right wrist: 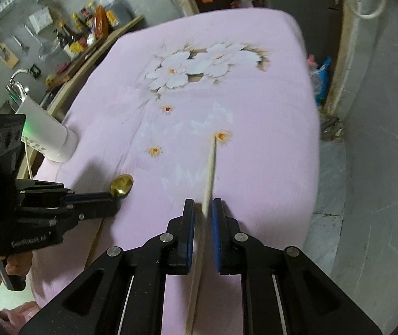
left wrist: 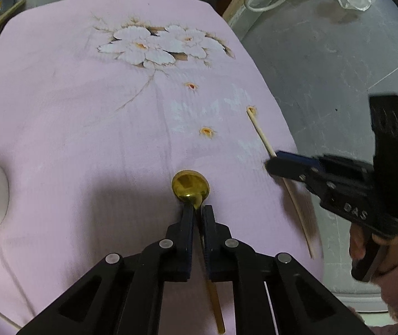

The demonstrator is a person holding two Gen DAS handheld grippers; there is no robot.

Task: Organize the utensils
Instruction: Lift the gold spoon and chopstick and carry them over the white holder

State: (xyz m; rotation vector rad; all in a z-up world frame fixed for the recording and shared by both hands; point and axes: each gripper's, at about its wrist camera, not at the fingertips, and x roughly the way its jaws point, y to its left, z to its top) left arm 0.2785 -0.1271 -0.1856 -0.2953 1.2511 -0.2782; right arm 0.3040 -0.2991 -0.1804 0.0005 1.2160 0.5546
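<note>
Home kitchen corner — shelf of sauce bottles (right wrist: 93,28).

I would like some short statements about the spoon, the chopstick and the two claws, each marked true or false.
1. The left claw is closed on the neck of the gold spoon. True.
2. The spoon's bowl is inside the white holder. False: it is over the pink floral cloth, apart from the holder.
3. The wooden chopstick runs between the fingers of the right claw. True.
4. The chopstick stands upright in the holder. False: it lies slanted along the cloth near the table's right edge.
5. The holder's side has small holes. True.
</note>
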